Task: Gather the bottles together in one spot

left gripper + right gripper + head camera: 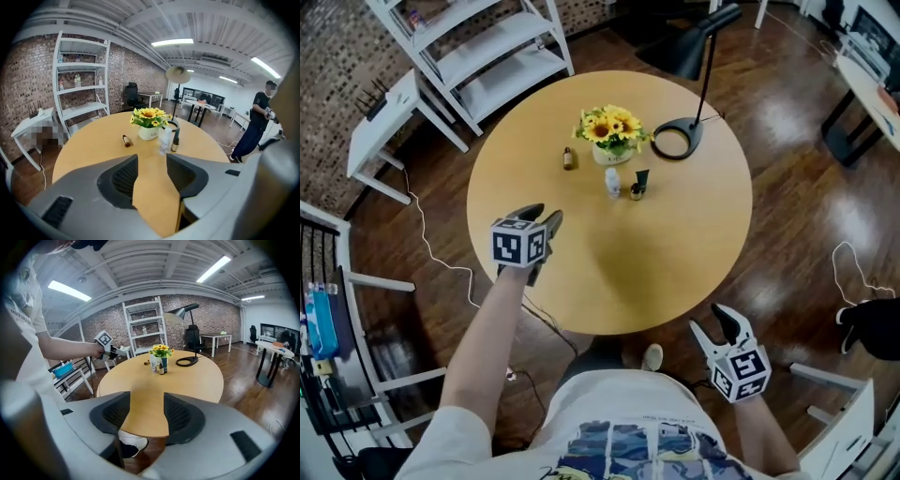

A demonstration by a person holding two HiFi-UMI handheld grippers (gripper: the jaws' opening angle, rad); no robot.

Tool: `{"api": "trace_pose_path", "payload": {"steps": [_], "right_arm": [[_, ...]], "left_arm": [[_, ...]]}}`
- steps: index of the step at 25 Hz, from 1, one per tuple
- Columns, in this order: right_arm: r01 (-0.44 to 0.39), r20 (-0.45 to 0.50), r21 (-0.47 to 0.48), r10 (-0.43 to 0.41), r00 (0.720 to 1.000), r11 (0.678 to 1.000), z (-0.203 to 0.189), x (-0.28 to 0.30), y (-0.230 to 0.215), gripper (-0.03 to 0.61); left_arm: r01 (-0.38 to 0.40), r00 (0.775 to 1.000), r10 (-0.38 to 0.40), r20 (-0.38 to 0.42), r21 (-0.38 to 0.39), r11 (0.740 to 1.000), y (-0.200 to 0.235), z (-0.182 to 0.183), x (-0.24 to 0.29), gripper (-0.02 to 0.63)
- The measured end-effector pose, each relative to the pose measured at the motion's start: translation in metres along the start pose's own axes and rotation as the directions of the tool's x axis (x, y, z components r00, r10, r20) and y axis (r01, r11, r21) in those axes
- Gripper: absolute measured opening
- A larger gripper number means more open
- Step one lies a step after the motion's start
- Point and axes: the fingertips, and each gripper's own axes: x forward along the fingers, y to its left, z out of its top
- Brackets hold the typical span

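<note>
The head view shows one round worktop (675,253) with four bottles: one brown bottle (569,159) alone beside the one flower pot (612,153), and one white bottle (612,182) with two dark bottles (635,192) close together in front of it. In the left gripper view the left claw (152,161) is spread, with only bare worktop between its two jaws. In the right gripper view the right claw (146,399) is spread too and holds nothing, well apart from the bottles.
</note>
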Motion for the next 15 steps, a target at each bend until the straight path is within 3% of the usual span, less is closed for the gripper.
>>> {"api": "trace_pose_path", "payload": {"steps": [7, 11, 15], "right_arm": [[0.088, -0.029, 0.054, -0.087, 0.996, 0.995, 0.042, 0.049, 0.004, 0.25], [0.149, -0.074, 0.11, -0.141, 0.987, 0.983, 0.044, 0.064, 0.003, 0.25], [0.179, -0.111, 0.149, -0.163, 0.98, 0.973, 0.038, 0.075, 0.002, 0.25]], "left_arm": [[-0.01, 0.992, 0.008, -0.128, -0.018, 1.0, 0.096, 0.043, 0.16, 0.213], [-0.035, 0.986, 0.027, -0.162, -0.048, 0.998, 0.13, 0.046, 0.233, 0.213], [-0.065, 0.969, 0.06, -0.238, -0.012, 0.998, 0.145, 0.034, 0.274, 0.214]]}}
